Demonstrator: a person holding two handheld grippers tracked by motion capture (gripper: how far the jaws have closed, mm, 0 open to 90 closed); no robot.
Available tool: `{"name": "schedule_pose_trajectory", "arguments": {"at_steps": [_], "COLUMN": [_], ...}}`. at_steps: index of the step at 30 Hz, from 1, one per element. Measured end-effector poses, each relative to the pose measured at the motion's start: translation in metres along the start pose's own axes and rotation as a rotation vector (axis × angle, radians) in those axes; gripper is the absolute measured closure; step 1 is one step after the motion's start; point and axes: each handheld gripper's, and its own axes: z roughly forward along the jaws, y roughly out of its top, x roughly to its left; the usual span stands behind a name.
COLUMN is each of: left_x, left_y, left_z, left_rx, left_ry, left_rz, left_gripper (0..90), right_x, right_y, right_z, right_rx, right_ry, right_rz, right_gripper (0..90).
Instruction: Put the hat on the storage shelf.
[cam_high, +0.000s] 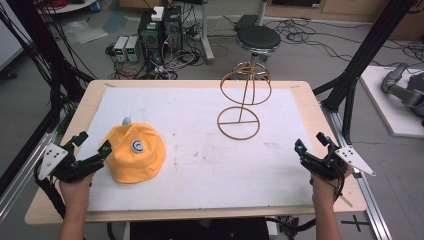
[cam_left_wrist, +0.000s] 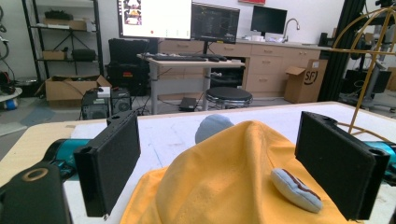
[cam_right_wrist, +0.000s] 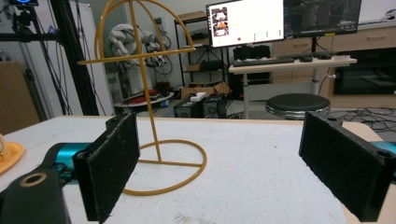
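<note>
Straddling the yellow hat (cam_high: 136, 152), the wide-open, empty left tool (cam_high: 93, 145) is being readied to close; beyond the hat, the wire stand (cam_high: 243, 100) is being faced by the open, empty right tool (cam_high: 311, 145).

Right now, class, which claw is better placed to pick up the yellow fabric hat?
Left. The left claw is open right beside the yellow fabric hat, which sits between its jaws in the left gripper view. The right claw is open across the table.
</note>
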Motion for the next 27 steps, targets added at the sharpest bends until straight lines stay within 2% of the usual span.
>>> {"name": "schedule_pose_trajectory", "arguments": {"at_steps": [2, 9, 12, 15, 17, 21, 23, 24, 25, 27], "left_x": [0.000, -0.002, -0.006, -0.011, -0.013, -0.015, -0.016, -0.017, -0.018, -0.018], "left_y": [0.000, 0.002, 0.005, 0.006, 0.007, 0.006, 0.005, 0.005, 0.004, 0.002], "left_z": [0.000, 0.003, 0.005, 0.006, 0.008, 0.014, 0.017, 0.019, 0.021, 0.023], "left_rx": [0.002, 0.039, 0.062, 0.056, 0.068, 0.127, 0.159, 0.174, 0.193, 0.228], "left_ry": [-0.001, -0.027, -0.025, -0.030, -0.045, -0.073, -0.084, -0.071, -0.057, -0.069], "left_rz": [-0.001, 0.007, 0.026, 0.059, 0.061, 0.075, 0.076, 0.082, 0.089, 0.100], "left_gripper": [14.5, 13.7, 12.8, 12.9, 12.9, 14.5, 19.5, 19.5, 24.8, 30.7], "right_x": [0.001, 0.000, -0.001, -0.001, -0.001, -0.001, -0.001, -0.001, -0.001, -0.001], "right_y": [0.000, 0.000, 0.000, 0.000, -0.001, -0.001, -0.001, -0.001, -0.002, -0.002], "right_z": [0.001, 0.001, 0.000, 0.001, 0.001, 0.002, 0.002, 0.002, 0.002, 0.002], "right_rx": [0.011, 0.016, 0.015, 0.015, 0.023, 0.030, 0.032, 0.032, 0.031, 0.034], "right_ry": [-0.008, -0.012, -0.014, -0.013, -0.009, -0.008, -0.007, -0.007, -0.007, -0.007], "right_rz": [0.014, 0.015, 0.015, 0.017, 0.017, 0.011, 0.010, 0.010, 0.006, 0.004], "right_gripper": [12.1, 12.3, 12.3, 12.3, 12.3, 12.3, 12.3, 12.3, 12.3, 12.3]}}
